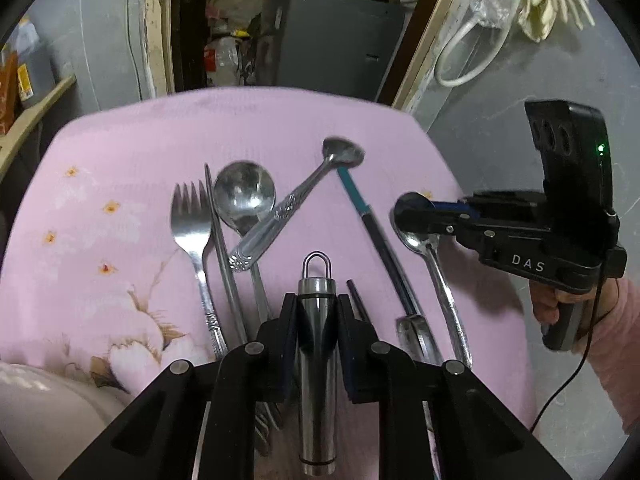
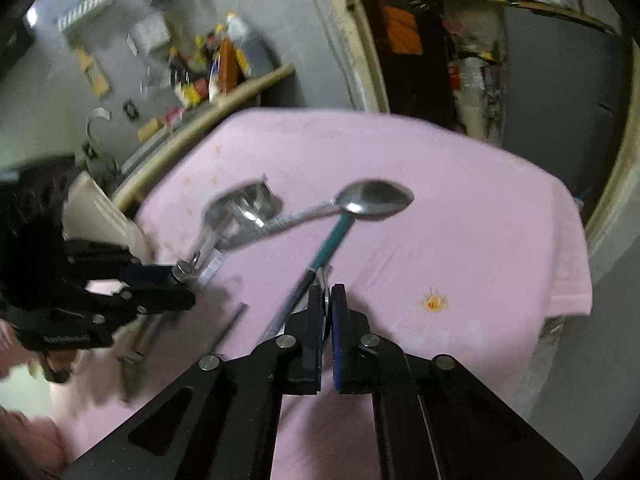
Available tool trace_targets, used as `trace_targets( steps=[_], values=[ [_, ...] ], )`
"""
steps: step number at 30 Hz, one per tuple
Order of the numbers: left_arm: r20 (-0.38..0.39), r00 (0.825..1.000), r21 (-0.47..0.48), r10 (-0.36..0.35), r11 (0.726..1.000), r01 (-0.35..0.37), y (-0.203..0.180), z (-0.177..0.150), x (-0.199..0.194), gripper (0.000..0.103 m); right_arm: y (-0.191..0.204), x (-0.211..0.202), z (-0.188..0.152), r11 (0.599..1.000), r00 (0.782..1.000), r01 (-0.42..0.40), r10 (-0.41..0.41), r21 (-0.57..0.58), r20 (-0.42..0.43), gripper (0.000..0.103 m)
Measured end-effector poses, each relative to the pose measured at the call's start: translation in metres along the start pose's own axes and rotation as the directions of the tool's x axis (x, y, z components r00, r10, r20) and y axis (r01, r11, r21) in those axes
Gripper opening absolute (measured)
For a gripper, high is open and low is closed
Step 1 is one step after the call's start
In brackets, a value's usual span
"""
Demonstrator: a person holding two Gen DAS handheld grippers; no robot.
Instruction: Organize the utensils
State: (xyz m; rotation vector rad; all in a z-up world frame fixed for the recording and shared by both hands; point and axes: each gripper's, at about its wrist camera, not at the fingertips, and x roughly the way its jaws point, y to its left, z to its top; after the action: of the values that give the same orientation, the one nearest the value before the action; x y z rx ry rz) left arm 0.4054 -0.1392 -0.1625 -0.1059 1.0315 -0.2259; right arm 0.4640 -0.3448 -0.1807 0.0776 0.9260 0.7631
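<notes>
My left gripper [image 1: 316, 300] is shut on a thick steel handle with a ring at its end [image 1: 316, 320], held above the pink cloth [image 1: 120, 184]. On the cloth lie a fork [image 1: 192, 220], a round spoon [image 1: 244, 192], a patterned spoon [image 1: 308, 188], a thin metal rod [image 1: 224, 256] and a teal-tipped chopstick [image 1: 360, 204]. My right gripper [image 2: 328, 292] is shut on the bowl of a spoon [image 1: 436, 276], whose bowl shows as a silver edge between the pads [image 2: 325, 300]. It also shows in the left wrist view [image 1: 412, 216]. The right wrist view is blurred.
A cream bowl [image 1: 44, 404] sits at the cloth's near left. A wooden shelf [image 2: 224, 100] with bottles and packets runs along the left wall. An open doorway with clutter [image 1: 280, 32] lies beyond the table's far edge. The person's right hand [image 1: 560, 300] holds the right gripper.
</notes>
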Motion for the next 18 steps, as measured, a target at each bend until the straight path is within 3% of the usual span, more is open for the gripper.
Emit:
trace_targets(
  steps=[6, 10, 12, 18],
  values=[
    [0.129, 0.992, 0.027, -0.014, 1.0, 0.01, -0.006, -0.01, -0.061, 0.018, 0.043, -0.075, -0.009, 0.992, 0.981, 0.111, -0.118, 0.052, 0.153, 0.003],
    [0.241, 0.97, -0.023, -0.041, 0.999, 0.048, 0.001, -0.026, -0.118, 0.018, 0.096, -0.117, -0.001, 0.981, 0.941, 0.19, -0.195, 0.045, 0.275, 0.003],
    [0.301, 0.952, -0.058, -0.056, 0.995, 0.077, 0.013, -0.029, -0.147, 0.018, 0.128, -0.127, 0.013, 0.978, 0.917, 0.207, -0.208, 0.039, 0.341, 0.003],
    [0.459, 0.887, -0.087, -0.045, 0.992, 0.095, 0.052, -0.02, -0.245, 0.017, 0.216, -0.146, 0.065, 0.973, 0.803, 0.23, -0.203, 0.022, 0.56, 0.003]
  ],
)
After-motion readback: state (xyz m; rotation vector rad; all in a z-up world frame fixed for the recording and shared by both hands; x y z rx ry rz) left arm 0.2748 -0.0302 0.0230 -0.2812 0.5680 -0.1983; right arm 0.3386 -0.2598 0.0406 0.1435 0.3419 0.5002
